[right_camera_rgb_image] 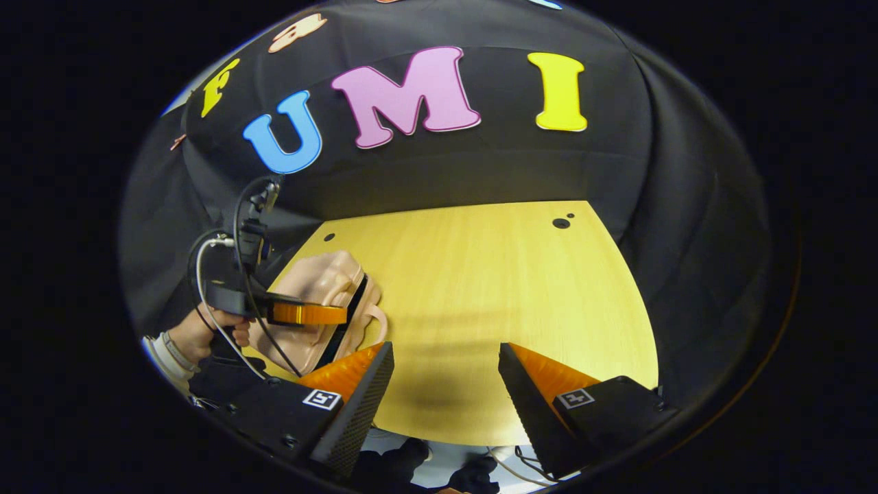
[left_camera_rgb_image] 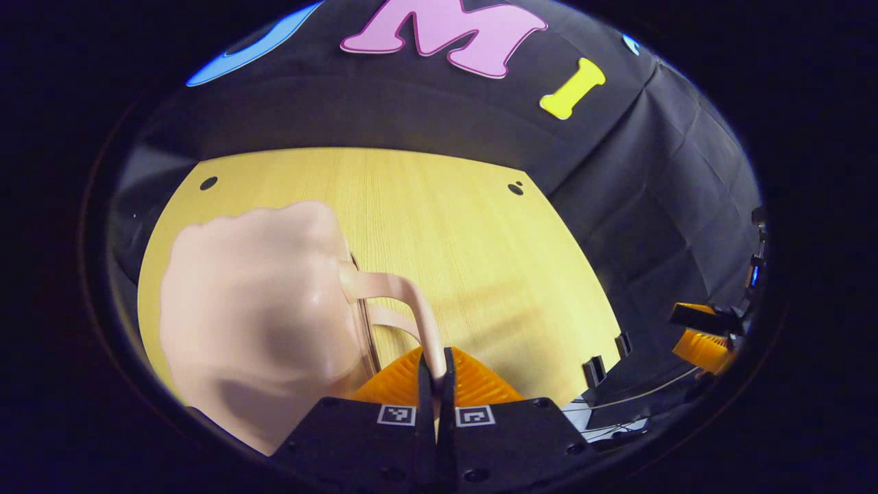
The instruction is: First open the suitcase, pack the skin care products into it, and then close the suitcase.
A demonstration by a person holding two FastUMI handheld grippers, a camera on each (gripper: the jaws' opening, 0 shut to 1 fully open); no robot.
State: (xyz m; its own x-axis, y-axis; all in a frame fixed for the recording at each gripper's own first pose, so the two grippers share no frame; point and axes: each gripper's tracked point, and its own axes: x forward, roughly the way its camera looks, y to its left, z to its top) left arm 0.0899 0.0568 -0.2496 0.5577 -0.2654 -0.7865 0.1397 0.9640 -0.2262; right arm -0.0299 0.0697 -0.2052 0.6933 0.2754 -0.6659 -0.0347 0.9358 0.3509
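Pale wood table (right_camera_rgb_image: 480,288) runs back to the black cloth wall, and the pink suitcase (left_camera_rgb_image: 260,309) stands on its left part. Left gripper (left_camera_rgb_image: 436,363) is closed, both fingers pinching the case's handle (left_camera_rgb_image: 411,302); in the right gripper view it reaches the case from the left, held by a hand (right_camera_rgb_image: 206,333). Right gripper (right_camera_rgb_image: 446,370) hangs wide open over bare wood, well apart from the case.

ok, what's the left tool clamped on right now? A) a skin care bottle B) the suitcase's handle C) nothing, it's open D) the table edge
B: in the left gripper view the left tool has both fingers pressed together on the loop handle of the pink suitcase; the right gripper view shows the same tool at the suitcase on the wooden table.
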